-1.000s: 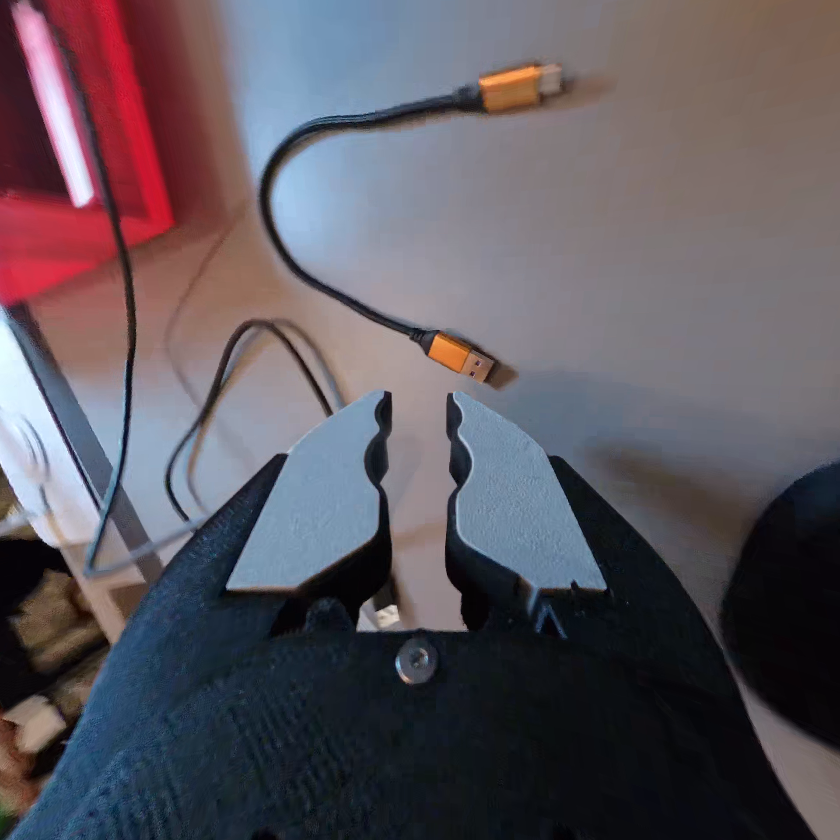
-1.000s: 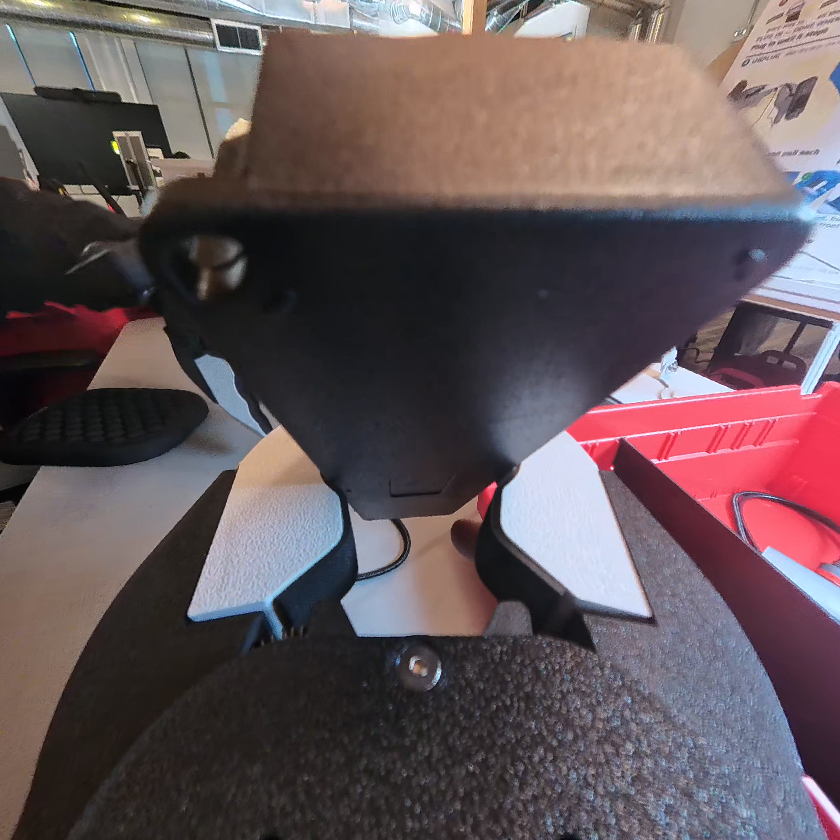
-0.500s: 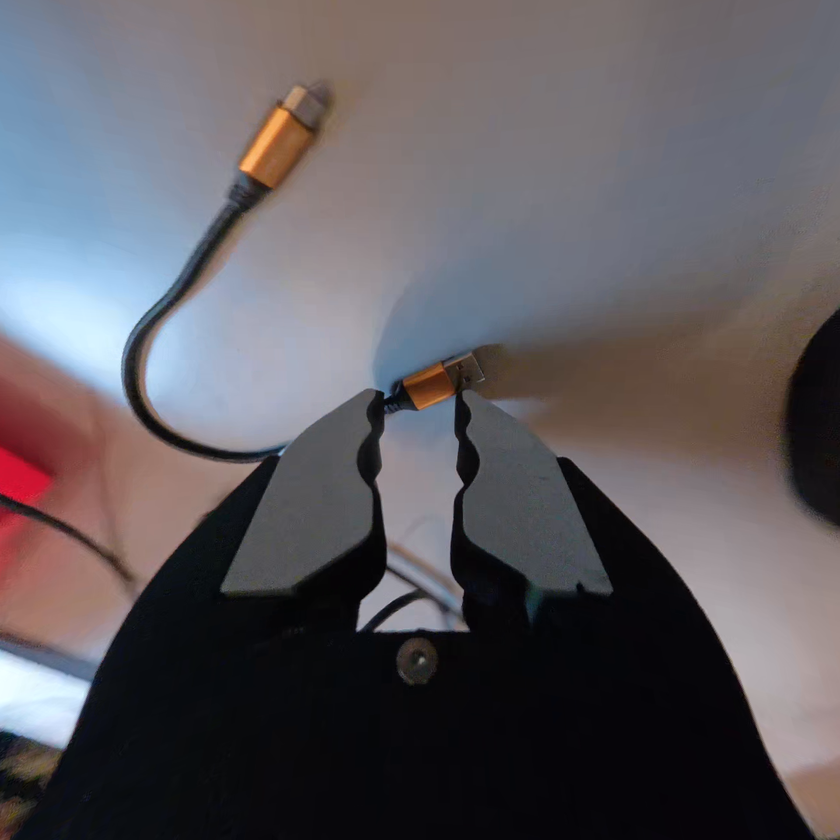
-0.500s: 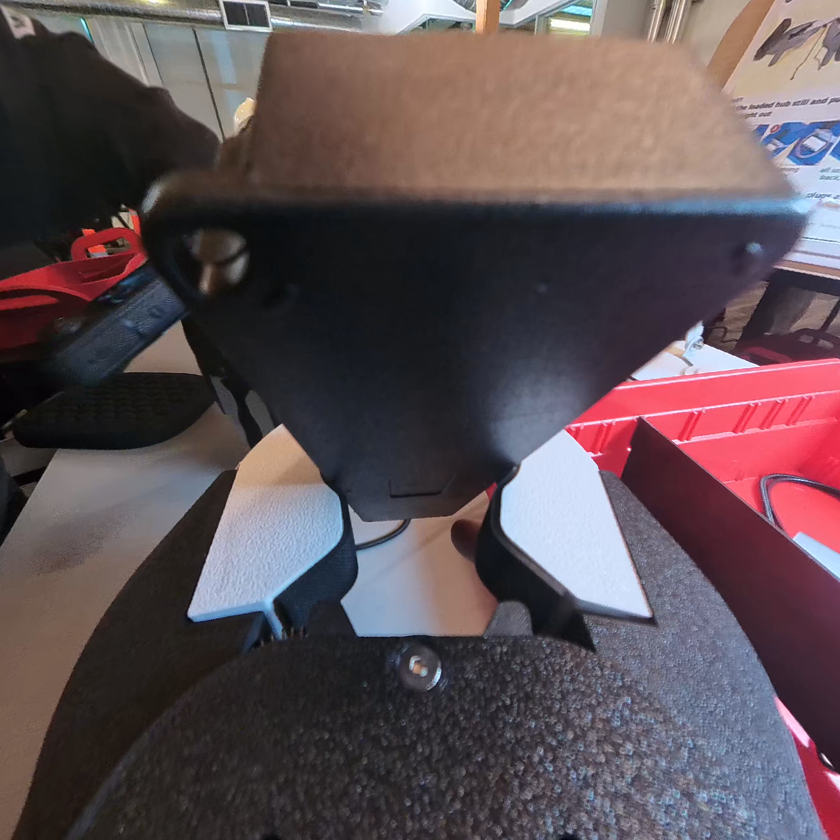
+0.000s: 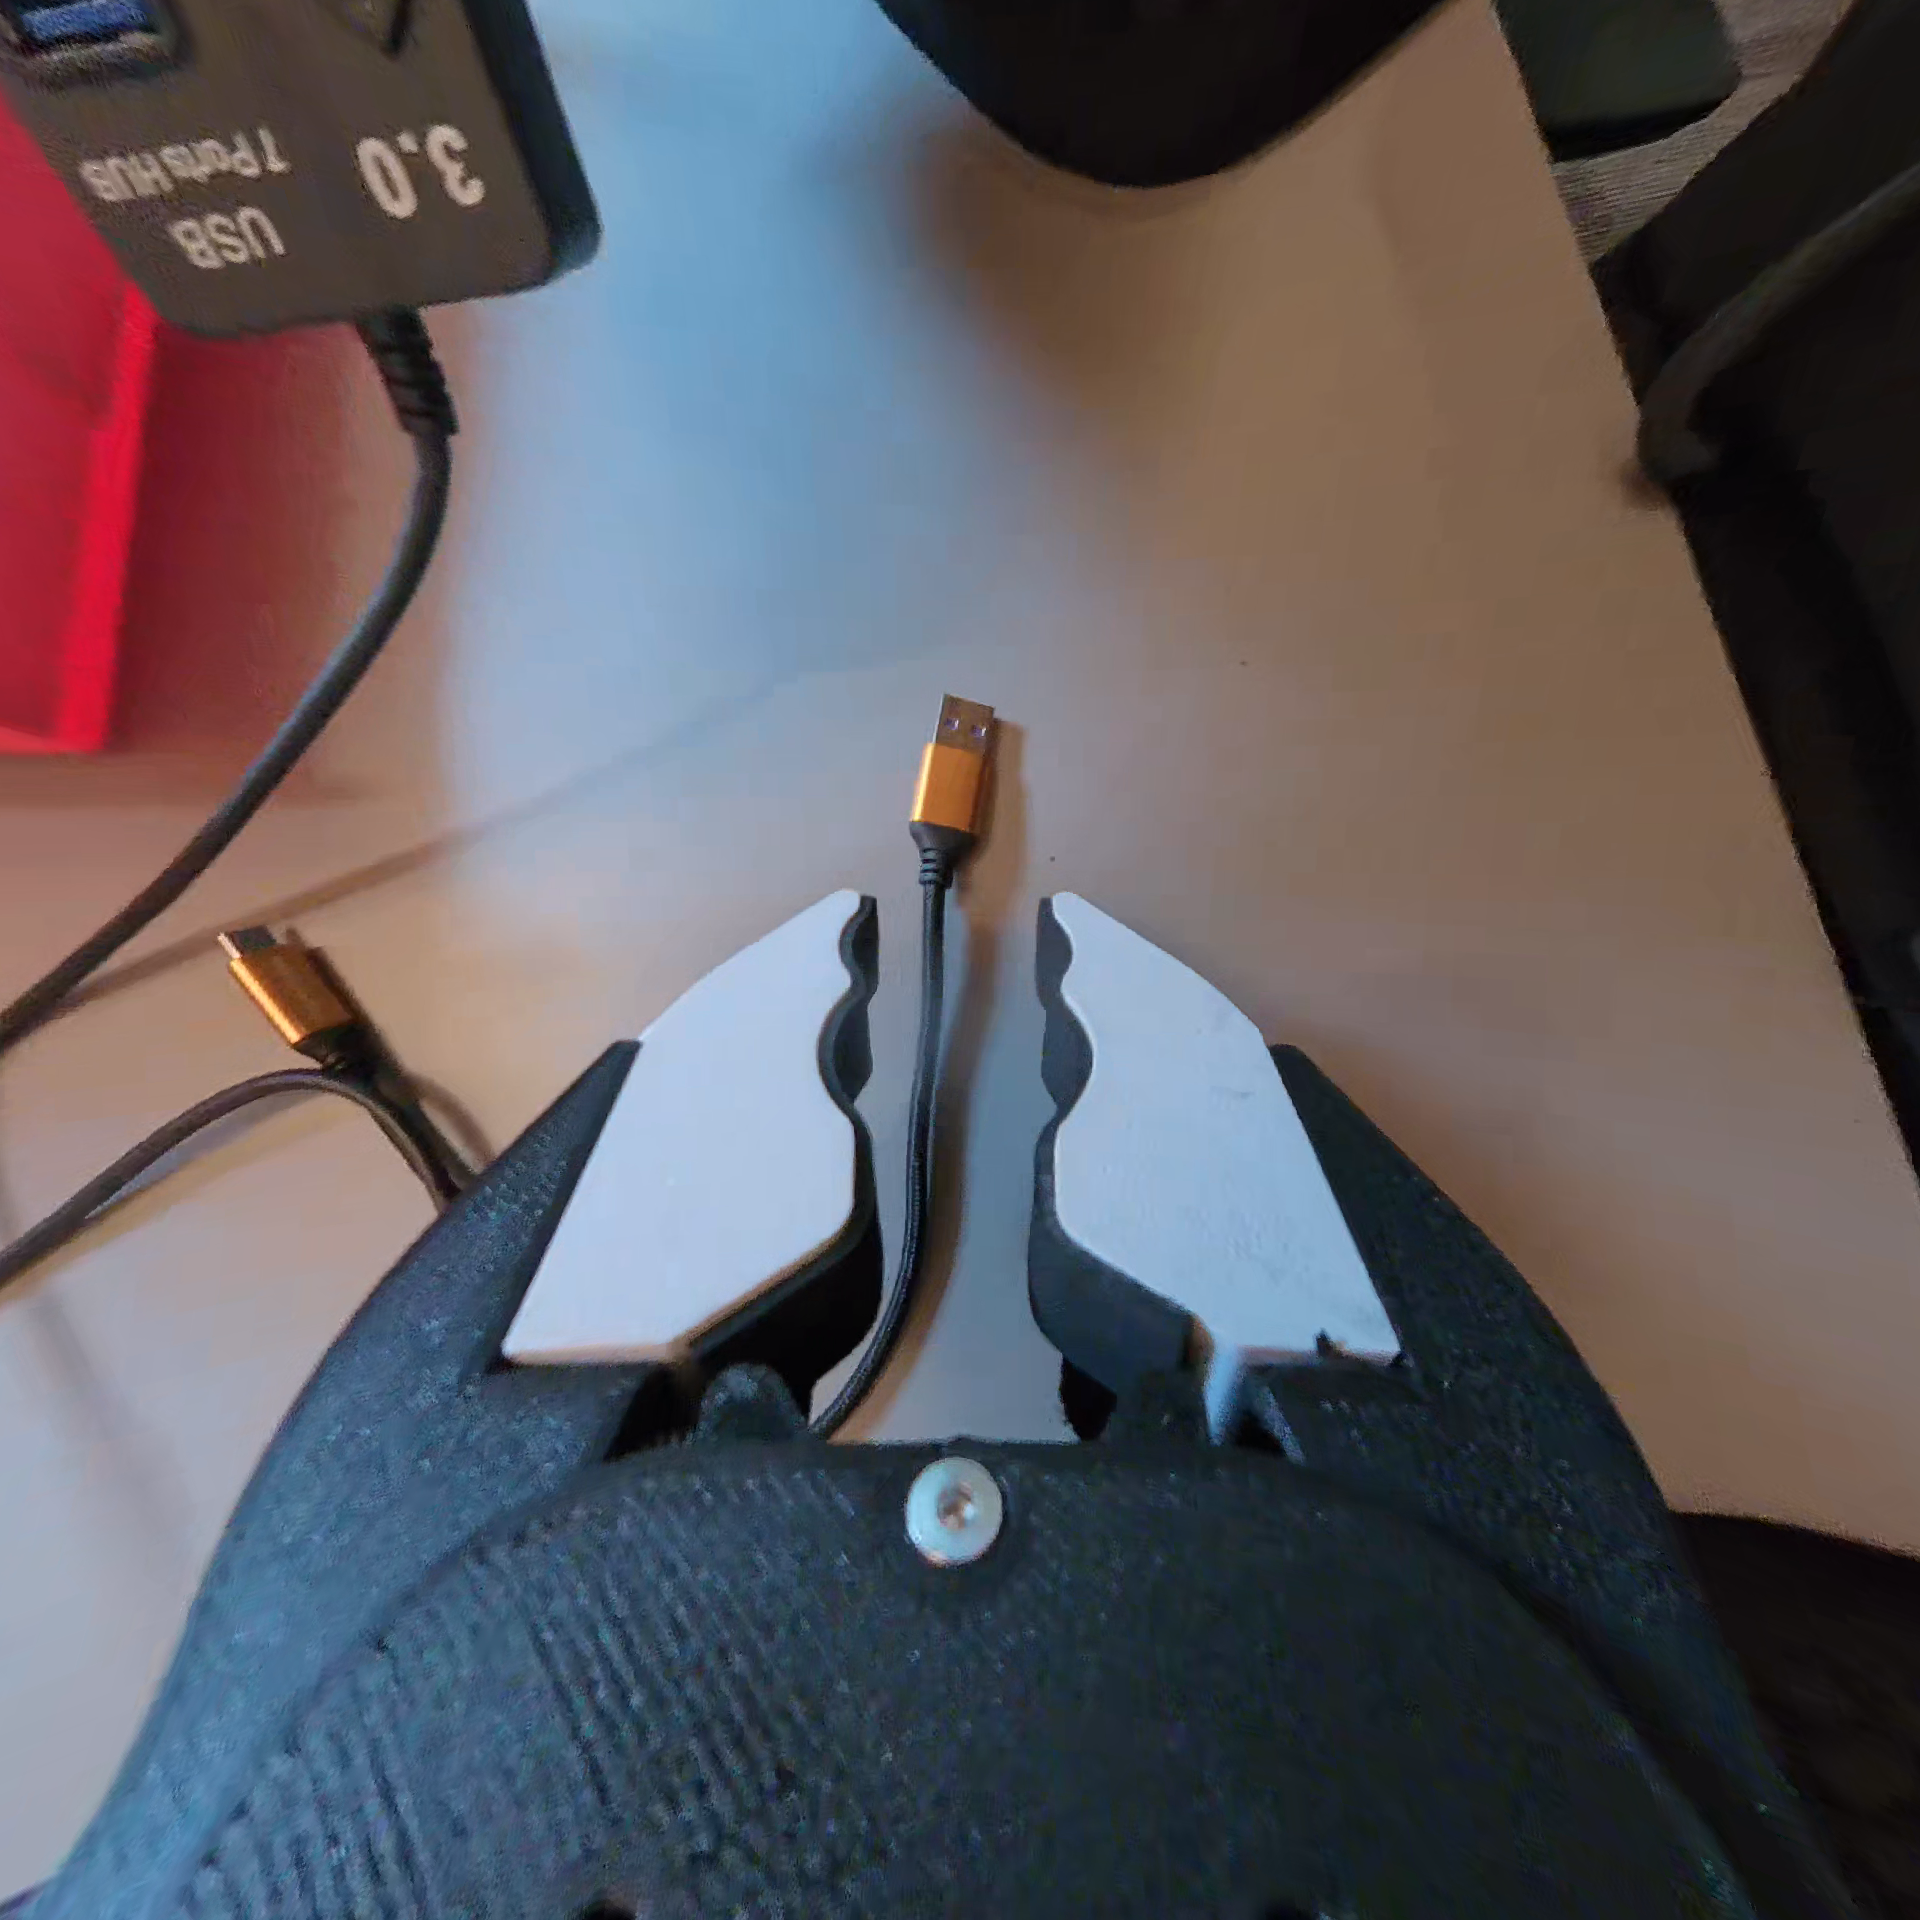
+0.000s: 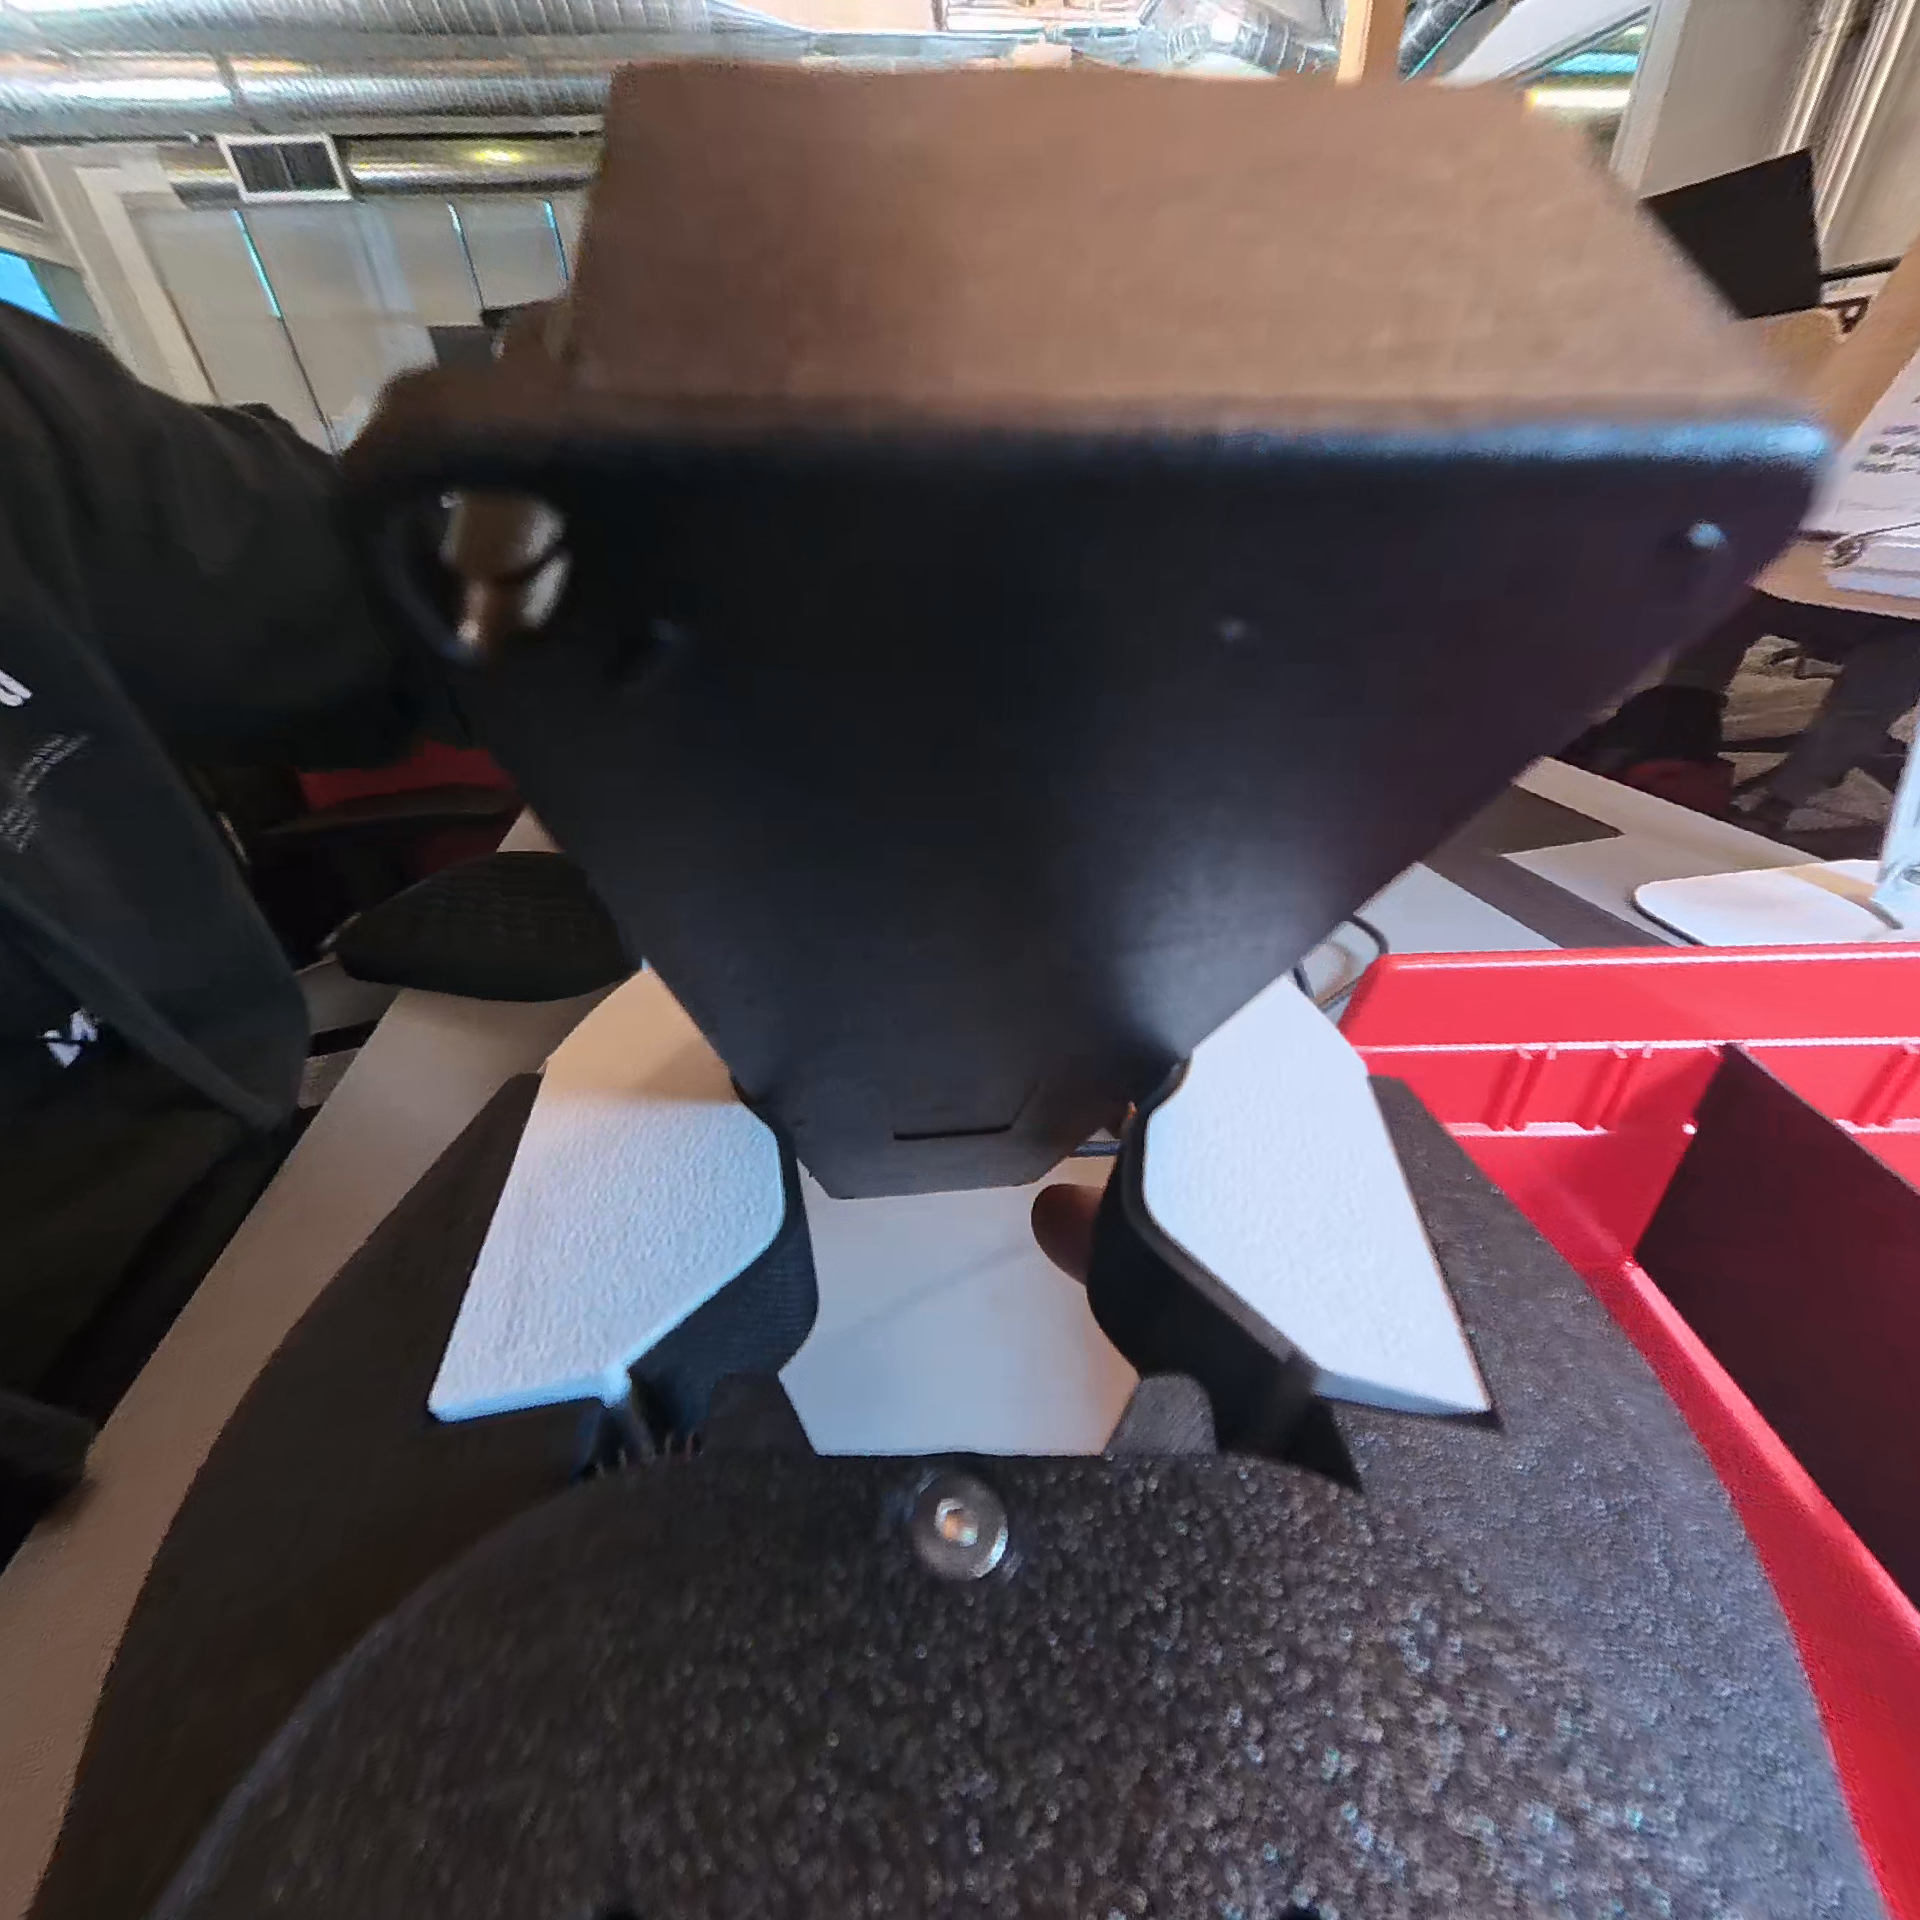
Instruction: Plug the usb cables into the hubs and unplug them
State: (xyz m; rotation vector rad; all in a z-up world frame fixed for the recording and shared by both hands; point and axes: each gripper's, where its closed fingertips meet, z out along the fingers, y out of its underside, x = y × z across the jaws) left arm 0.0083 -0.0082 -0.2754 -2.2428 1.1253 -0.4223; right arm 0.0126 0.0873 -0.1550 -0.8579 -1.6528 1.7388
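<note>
Left gripper (image 5: 956,914): my two grey fingers (image 5: 717,1132) stand apart, gap moderate, nothing pinched. One short black braided cable (image 5: 920,1101) runs lengthwise through the gap, touching neither pad as far as I can see. It lies flat on the pale grey tabletop (image 5: 1299,675).

Plug count, left wrist view: two, both with orange metal sleeves. The wide flat plug (image 5: 951,774) sits just beyond my fingertips, pointing away from me. The smaller plug (image 5: 286,987) lies to the left of my left finger, near a second thin dark lead.

Hub count: one. The black rectangular USB hub (image 5: 301,156), printed in white, is at upper left, its thick black lead (image 5: 312,665) trailing down to the left edge. It overlaps one red plastic bin (image 5: 62,520).

Right gripper (image 6: 961,1174): my two white-faced fingers (image 6: 623,1236) are set wide around the narrow lower end of a large black wedge-shaped block (image 6: 1039,675). I cannot tell whether the pads touch it. The red divided bin (image 6: 1662,1049) sits to the right, and a person's black sleeve (image 6: 135,779) to the left.
</note>
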